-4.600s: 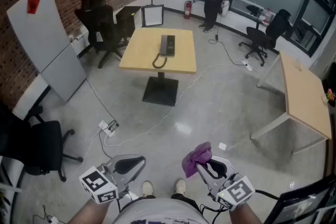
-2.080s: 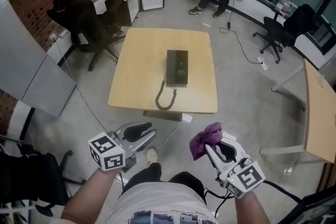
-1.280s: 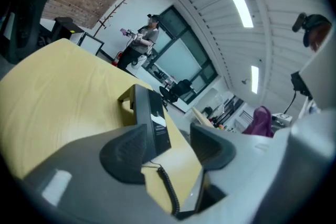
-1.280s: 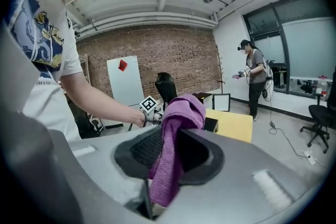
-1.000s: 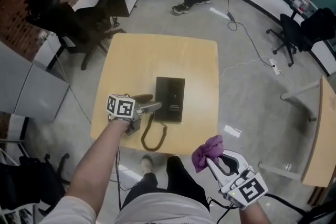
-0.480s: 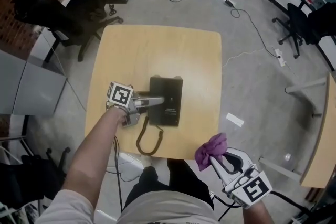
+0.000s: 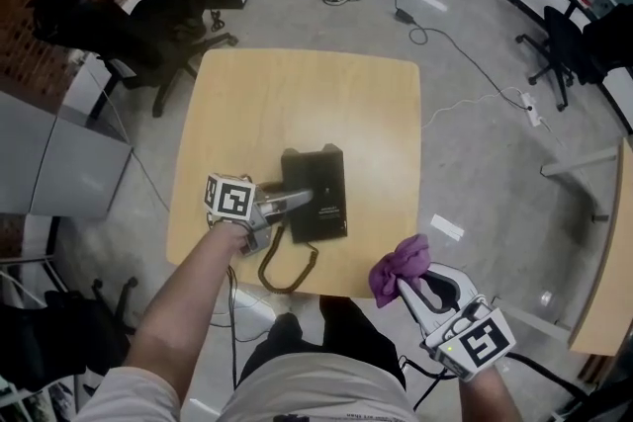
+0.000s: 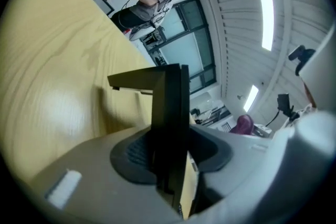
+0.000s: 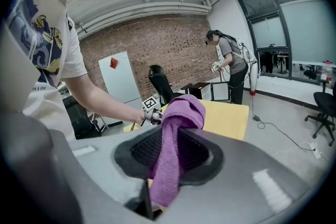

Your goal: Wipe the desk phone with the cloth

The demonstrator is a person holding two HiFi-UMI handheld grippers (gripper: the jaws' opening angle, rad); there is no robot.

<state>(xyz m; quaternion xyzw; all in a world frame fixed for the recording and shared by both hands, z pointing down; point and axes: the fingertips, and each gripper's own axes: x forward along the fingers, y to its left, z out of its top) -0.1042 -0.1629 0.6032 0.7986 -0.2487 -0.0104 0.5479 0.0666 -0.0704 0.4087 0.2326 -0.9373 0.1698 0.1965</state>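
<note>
left gripper [image 7: 297, 201] jaws just closing, now clamped on side edge of desk phone [image 7: 326, 175] on worktop [image 7: 297, 104]; right gripper [image 7: 406, 281] jaws pinch purple cloth [image 7: 399, 262], bunched beyond their tips, well short of phone. Best: pin phone steady, sweep cloth flat over top

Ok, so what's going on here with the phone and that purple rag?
A person has a pair of handheld tongs in each hand. The left tongs have just been closing on the left side of the black desk phone, which lies on the wooden table, and they now grip it. The right tongs hold a purple cloth off the table's near edge, clear of the phone. Wiping has not begun yet.
</note>
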